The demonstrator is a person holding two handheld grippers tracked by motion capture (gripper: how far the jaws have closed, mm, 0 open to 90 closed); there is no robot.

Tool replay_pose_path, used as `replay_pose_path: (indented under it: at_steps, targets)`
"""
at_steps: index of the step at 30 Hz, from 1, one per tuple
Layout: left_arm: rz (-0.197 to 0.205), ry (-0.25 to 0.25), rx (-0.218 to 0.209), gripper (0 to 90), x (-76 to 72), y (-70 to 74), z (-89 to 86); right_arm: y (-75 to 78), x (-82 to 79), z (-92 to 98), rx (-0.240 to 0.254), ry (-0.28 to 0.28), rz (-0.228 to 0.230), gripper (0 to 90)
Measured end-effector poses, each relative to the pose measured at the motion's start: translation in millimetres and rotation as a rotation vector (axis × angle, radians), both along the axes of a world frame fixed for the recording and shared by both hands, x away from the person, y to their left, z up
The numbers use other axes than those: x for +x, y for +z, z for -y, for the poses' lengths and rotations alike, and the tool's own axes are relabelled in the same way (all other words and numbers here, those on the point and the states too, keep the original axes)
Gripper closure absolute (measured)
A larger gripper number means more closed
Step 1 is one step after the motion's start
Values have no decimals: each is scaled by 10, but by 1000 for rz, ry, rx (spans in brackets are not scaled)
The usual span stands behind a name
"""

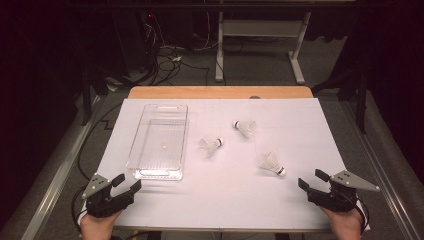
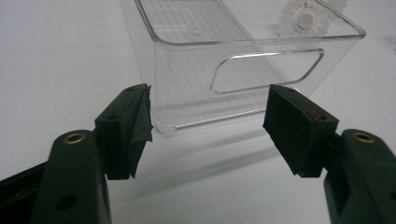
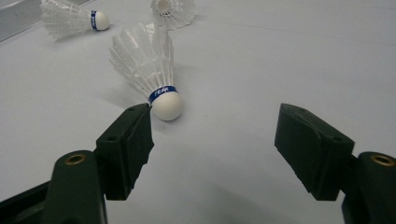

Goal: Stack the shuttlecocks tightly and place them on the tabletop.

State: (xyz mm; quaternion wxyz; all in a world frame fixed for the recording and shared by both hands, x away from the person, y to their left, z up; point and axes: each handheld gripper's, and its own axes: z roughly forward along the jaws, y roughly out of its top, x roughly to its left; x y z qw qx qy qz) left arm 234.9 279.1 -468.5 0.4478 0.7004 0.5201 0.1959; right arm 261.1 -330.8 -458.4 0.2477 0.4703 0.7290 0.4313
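The left gripper (image 1: 127, 183) rests at the near left corner of a white table (image 1: 300, 130), held in a person's hand, its two black jaws spread wide with nothing between them. Just beyond it sits a clear plastic bin (image 1: 145, 120), rectangular and empty, its long side running away from the person; in the left gripper view the bin's (image 2: 187, 65) near end wall with a cut-out handle stands just past the jaw tips. The right gripper (image 1: 311, 180) rests at the near right corner, likewise held in a hand, jaws wide apart and holding nothing. Three white feathered shuttlecocks lie on their sides on the table, well apart from each other. The nearest shuttlecock (image 1: 272, 164) lies just ahead of the right gripper; in the right gripper view this shuttlecock (image 3: 147, 65) has a blue band above its white cork. A second shuttlecock (image 1: 210, 146) lies near the table's middle, right of the bin. The third shuttlecock (image 1: 245, 128) lies farther back.
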Motion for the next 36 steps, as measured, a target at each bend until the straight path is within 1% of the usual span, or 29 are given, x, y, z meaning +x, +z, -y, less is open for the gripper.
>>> replay_pose_path:
  at_steps: [5,8,23,36]
  targets:
    - [1,-3,2,329,-4,2,10,3,-2,4,7,-2,2,281]
    - [2,-2,-5,328,-7,3,4,2,-3,-5,2,2,1,282]
    - [6,-7,-3,327,-20,19,27,2,-2,6,9,0,3,282]
    - [11,-28,-7,327,-40,39,77,6,-5,7,8,1,7,284]
